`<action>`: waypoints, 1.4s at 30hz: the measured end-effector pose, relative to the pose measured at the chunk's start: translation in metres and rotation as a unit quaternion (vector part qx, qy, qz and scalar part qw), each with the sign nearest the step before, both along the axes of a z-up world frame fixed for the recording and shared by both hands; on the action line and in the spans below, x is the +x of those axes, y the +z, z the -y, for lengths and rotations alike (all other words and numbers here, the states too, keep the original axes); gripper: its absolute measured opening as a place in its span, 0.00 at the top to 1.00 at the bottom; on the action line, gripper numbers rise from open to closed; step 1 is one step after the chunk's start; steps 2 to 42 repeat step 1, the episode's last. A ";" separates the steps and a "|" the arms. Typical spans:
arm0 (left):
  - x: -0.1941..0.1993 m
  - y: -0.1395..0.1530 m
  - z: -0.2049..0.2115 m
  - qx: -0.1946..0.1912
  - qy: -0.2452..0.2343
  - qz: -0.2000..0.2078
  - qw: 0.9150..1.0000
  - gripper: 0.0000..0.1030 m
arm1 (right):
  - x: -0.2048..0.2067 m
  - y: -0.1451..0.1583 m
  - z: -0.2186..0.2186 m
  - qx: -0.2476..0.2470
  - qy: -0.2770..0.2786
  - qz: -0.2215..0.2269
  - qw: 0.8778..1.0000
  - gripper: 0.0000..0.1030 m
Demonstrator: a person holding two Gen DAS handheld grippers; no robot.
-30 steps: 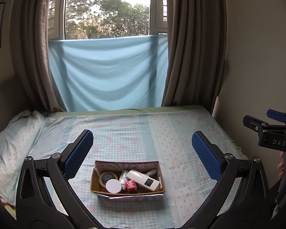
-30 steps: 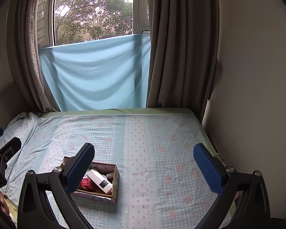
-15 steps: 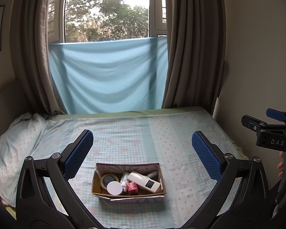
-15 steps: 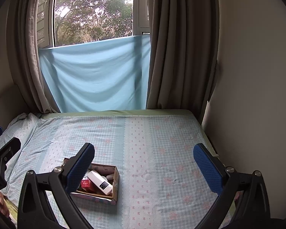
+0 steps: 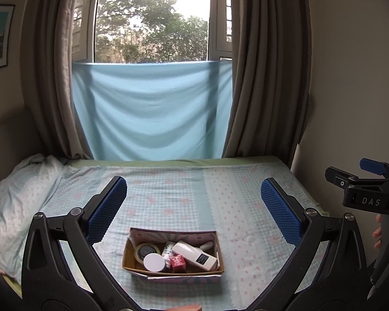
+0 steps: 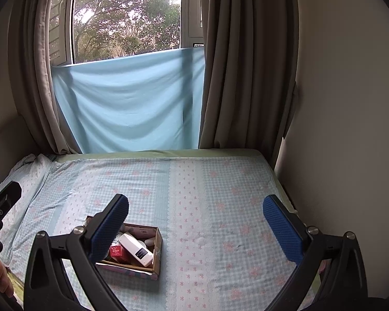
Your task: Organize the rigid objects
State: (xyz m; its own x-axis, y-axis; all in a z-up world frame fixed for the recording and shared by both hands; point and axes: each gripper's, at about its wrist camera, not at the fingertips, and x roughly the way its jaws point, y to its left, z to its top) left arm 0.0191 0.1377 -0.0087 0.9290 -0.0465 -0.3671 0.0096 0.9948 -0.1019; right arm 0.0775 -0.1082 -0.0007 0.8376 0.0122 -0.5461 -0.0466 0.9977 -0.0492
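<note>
A small cardboard box [image 5: 134, 265] [image 6: 158, 246] sits on the bed near its front edge. It holds a tape roll [image 5: 145, 250], a white round lid [image 5: 153, 262], a red cube [image 5: 177, 261] [image 6: 116, 252], and a white device with a dark label [image 5: 194, 255] [image 6: 136, 249]. My left gripper [image 5: 194, 207] hangs open above and in front of the box, nothing between its blue pads. My right gripper [image 6: 195, 220] is open too, to the right of the box, and also shows at the right edge in the left wrist view [image 5: 370, 181].
The bed carries a checked blue sheet [image 6: 207, 194] with a pillow [image 5: 18, 194] on the left. A wall [image 6: 337, 129] borders the bed on the right. Curtains and a blue cloth [image 5: 150, 111] hang over the window behind. A hand [image 5: 383, 230] holds the right gripper.
Both views have tilted up slightly, so the box sits lower in frame. Both grippers stay open and the box's contents have not moved.
</note>
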 end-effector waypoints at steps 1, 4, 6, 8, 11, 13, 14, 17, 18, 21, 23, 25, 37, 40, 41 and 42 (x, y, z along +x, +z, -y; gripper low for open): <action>0.001 0.000 -0.001 -0.001 0.000 -0.001 1.000 0.00 | 0.002 0.000 0.000 0.000 -0.001 -0.002 1.000 0.00; 0.001 0.000 -0.001 -0.001 0.000 -0.001 1.000 0.00 | 0.002 0.000 0.000 0.000 -0.001 -0.002 1.000 0.00; 0.001 0.000 -0.001 -0.001 0.000 -0.001 1.000 0.00 | 0.002 0.000 0.000 0.000 -0.001 -0.002 1.000 0.00; 0.001 0.000 -0.001 -0.001 0.000 -0.001 1.000 0.00 | 0.002 0.000 0.000 0.000 -0.001 -0.002 1.000 0.00; 0.001 0.000 -0.001 -0.001 0.000 -0.001 1.000 0.00 | 0.002 0.000 0.000 0.000 -0.001 -0.002 1.000 0.00; 0.001 0.000 -0.001 -0.001 0.000 -0.001 1.000 0.00 | 0.002 0.000 0.000 0.000 -0.001 -0.002 1.000 0.00; 0.001 0.000 -0.001 -0.001 0.000 -0.001 1.000 0.00 | 0.002 0.000 0.000 0.000 -0.001 -0.002 1.000 0.00; 0.001 0.000 -0.001 -0.001 0.000 -0.001 1.000 0.00 | 0.002 0.000 0.000 0.000 -0.001 -0.002 1.000 0.00; 0.001 0.000 -0.001 -0.001 0.000 -0.001 1.000 0.00 | 0.002 0.000 0.000 0.000 -0.001 -0.002 1.000 0.00; 0.001 0.000 -0.001 -0.001 0.000 -0.001 1.000 0.00 | 0.002 0.000 0.000 0.000 -0.001 -0.002 1.000 0.00; 0.001 0.000 -0.001 -0.001 0.000 -0.001 1.000 0.00 | 0.002 0.000 0.000 0.000 -0.001 -0.002 1.000 0.00; 0.001 0.000 -0.001 -0.001 0.000 -0.001 1.000 0.00 | 0.002 0.000 0.000 0.000 -0.001 -0.002 1.000 0.00; 0.001 0.000 -0.001 -0.001 0.000 -0.001 1.000 0.00 | 0.002 0.000 0.000 0.000 -0.001 -0.002 1.000 0.00; 0.001 0.000 -0.001 -0.001 0.000 -0.001 1.000 0.00 | 0.002 0.000 0.000 0.000 -0.001 -0.002 1.000 0.00; 0.001 0.000 -0.001 -0.001 0.000 -0.001 1.000 0.00 | 0.002 0.000 0.000 0.000 -0.001 -0.002 1.000 0.00; 0.001 0.000 -0.001 -0.001 0.000 -0.001 1.000 0.00 | 0.002 0.000 0.000 0.000 -0.001 -0.002 1.000 0.00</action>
